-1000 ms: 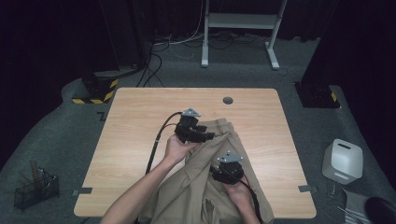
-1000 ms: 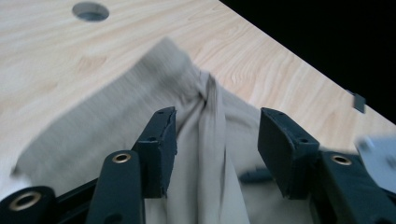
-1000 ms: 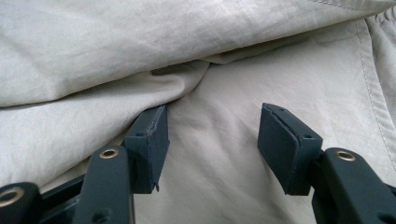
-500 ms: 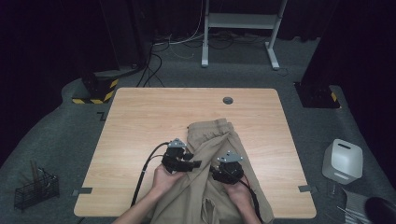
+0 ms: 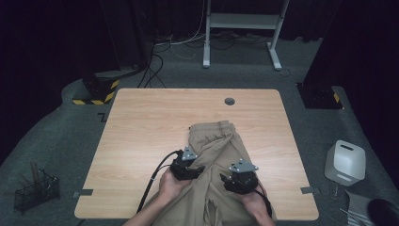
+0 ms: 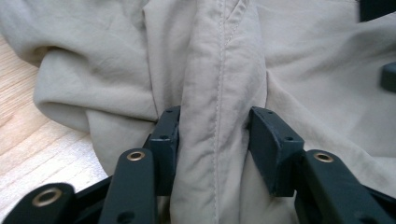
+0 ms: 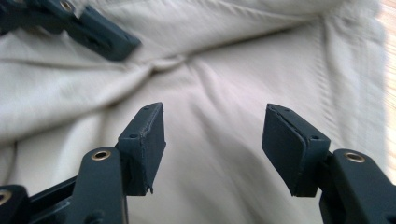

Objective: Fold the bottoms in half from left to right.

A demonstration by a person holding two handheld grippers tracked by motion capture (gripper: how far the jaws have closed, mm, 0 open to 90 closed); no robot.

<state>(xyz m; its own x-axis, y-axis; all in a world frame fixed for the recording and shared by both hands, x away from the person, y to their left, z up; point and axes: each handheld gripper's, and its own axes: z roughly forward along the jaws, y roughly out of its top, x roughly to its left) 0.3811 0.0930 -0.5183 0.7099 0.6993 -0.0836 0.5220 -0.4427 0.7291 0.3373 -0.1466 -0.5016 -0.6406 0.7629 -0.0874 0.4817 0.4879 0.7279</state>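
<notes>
Khaki trousers lie crumpled on the near right of the wooden table, waistband at the far end. My left gripper rests on their left part, pointing right. In the left gripper view a raised, stitched fold fills the gap of my left gripper; its jaws have just been closing and both pads press on the fold. My right gripper sits over the right leg and points left. Its jaws have just been opening, with only flat fabric beneath them. The left gripper's jaw shows beyond.
A round cable hole sits near the table's far edge. On the floor stand a white box at the right, a wire basket at the left and a white desk frame behind. The table's left half is bare wood.
My left hand has come down and back toward the near edge, and its jaws have narrowed onto a fold of the trousers. My right gripper has shifted slightly.
</notes>
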